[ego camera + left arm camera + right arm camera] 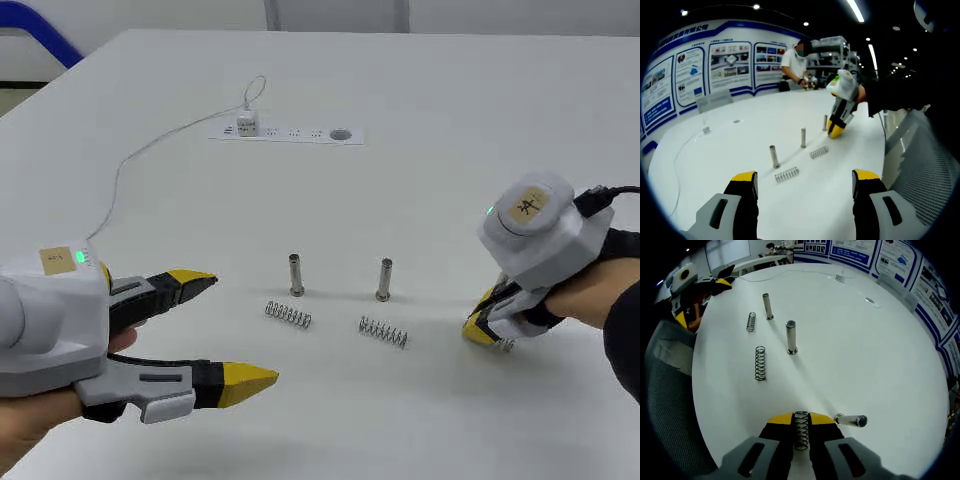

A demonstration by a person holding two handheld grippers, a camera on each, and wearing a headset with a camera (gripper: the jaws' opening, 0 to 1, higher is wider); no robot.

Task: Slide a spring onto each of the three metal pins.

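Spring (801,434) nipped in the right gripper's (800,420) closed jaws, low over the table (450,120), third pin (850,420) just beside. Left gripper (245,328) gapes, empty. Loose springs (288,314) lie by upright pins (296,275). Light, squashy coil, I'd say: pinch mid-length, gently.

Your head camera looks forward and down across the bench (420,110) from its near edge, far enough back to take in both grippers. The camera on your left gripper (245,328) sits low, close above the surface. It faces along the bench toward your right gripper (836,131), with the room wall behind. The right gripper's camera tilts steeply down, very near the bench, with the spring (801,430) pinched between its jaws at the bottom edge, and it faces back toward the left one. All three views share the two upright pins (296,275) and the two loose springs (288,314).
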